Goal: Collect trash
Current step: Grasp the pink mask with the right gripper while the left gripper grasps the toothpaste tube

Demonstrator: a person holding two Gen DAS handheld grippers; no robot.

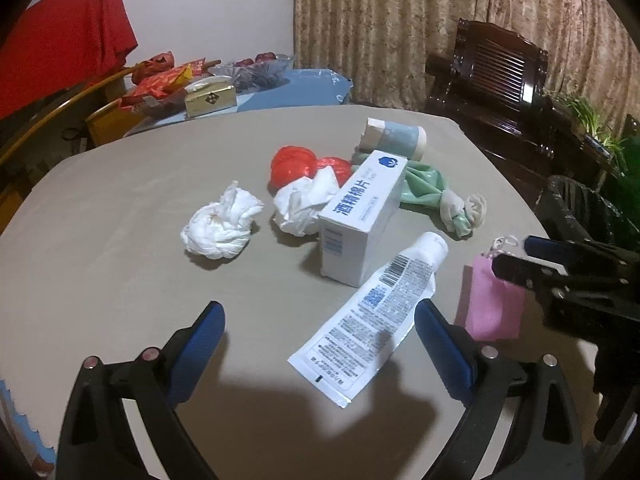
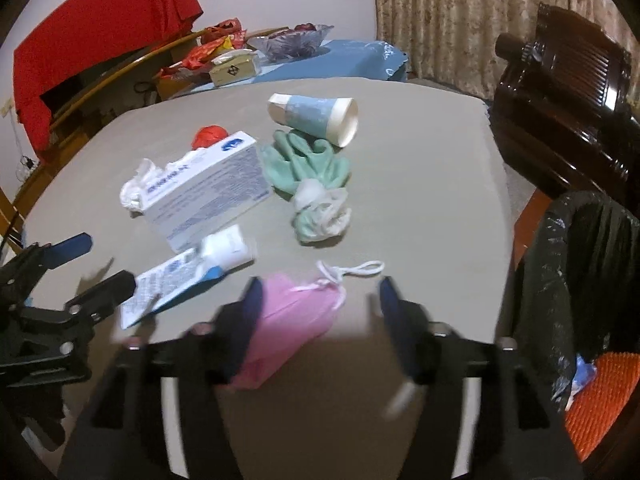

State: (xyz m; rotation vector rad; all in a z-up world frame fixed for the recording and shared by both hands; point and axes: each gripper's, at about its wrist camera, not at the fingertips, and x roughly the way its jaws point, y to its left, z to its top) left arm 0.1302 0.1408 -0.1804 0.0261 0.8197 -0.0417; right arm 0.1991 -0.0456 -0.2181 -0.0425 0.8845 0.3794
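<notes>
Trash lies on a grey table (image 1: 120,184): a white tube (image 1: 372,316), a white box (image 1: 360,216), two crumpled tissues (image 1: 220,224), a red bag (image 1: 296,164), green gloves (image 2: 308,168), a paper cup (image 2: 316,118) on its side and a pink mask (image 2: 292,328). My left gripper (image 1: 320,324) is open over the tube's flat end. My right gripper (image 2: 320,304) is open, its fingers on either side of the pink mask. It also shows in the left wrist view (image 1: 516,256).
A bin lined with a black bag (image 2: 580,272) stands right of the table, with an orange thing inside. A dark wooden chair (image 1: 500,76) is at the far right. A blue table with snacks and a gold box (image 1: 210,98) is behind.
</notes>
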